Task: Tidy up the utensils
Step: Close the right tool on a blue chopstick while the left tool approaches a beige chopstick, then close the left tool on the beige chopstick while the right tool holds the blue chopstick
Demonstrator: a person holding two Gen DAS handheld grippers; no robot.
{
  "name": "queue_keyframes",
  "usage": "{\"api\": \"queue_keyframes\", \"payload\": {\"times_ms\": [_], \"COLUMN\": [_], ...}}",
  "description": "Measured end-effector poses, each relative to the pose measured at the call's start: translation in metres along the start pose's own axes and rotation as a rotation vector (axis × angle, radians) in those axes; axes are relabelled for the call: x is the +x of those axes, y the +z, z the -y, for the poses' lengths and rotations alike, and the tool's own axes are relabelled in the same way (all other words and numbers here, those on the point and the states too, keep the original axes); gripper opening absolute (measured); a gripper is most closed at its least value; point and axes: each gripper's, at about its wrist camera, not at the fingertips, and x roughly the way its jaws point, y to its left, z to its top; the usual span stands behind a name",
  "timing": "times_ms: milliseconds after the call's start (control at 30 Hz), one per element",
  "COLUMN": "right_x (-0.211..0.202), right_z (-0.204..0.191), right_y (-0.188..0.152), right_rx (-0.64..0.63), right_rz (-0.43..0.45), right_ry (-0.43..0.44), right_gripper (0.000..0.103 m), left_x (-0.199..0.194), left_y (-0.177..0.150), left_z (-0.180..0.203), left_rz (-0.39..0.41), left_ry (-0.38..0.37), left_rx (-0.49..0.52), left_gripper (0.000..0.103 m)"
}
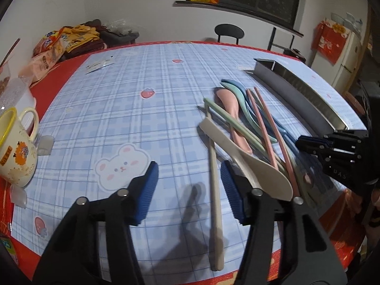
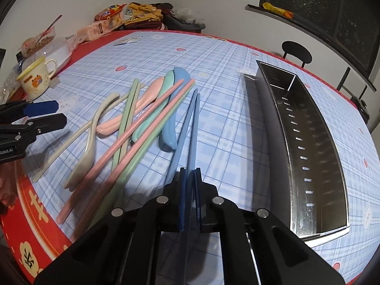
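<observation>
Clamped between my right gripper's blue pads is a blue chopstick, its twin lying just beside it, both running from the near edge of the tabletop toward the middle; the jaws are drawn tight on the stick. My left gripper hangs partway open above the tabletop with nothing between its pads, a beige chopstick lying on the cloth in the gap under them, apart from both. Just past my left gripper's right finger lies a beige spoon, bowl toward the near edge. Beyond it the rest of the utensils are heaped together on the checked cloth: a pink spoon, a mint spoon and a blue spoon side by side, with a pair of pink chopsticks and green chopsticks crossing over them. The steel utensil tray, long and narrow with a row of slots in its floor and a divider near its far end, sits toward the right edge of the tabletop, well apart from the heap; I see nothing in it. A cream mug with a yellow rim stands at the left edge, and snack packets and folded cloths are piled at the far left corner.
</observation>
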Motion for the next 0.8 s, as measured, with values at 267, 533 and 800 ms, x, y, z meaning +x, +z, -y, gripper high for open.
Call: {"api": "queue_keyframes", "payload": {"times_ms": [267, 533, 800], "right_x": [0.001, 0.003, 0.003], "right_z": [0.001, 0.004, 0.006], "right_y": [0.000, 0.000, 0.000], "right_rx": [-0.001, 0.009, 0.017], "right_rz": [0.001, 0.005, 0.007], "right_ry": [0.016, 0.034, 0.043], "right_gripper": [0.008, 0.008, 0.008], "left_x": [0.014, 0.031, 0.042], "left_y": [0.003, 0.010, 0.018], "left_z": [0.013, 0.031, 0.036], "left_rz": [-0.039, -0.102, -0.114], "left_ry": [-0.012, 0.025, 0.023], "left_rx": [0.071, 0.182, 0.223], "left_gripper": [0.043, 0.035, 0.024]}}
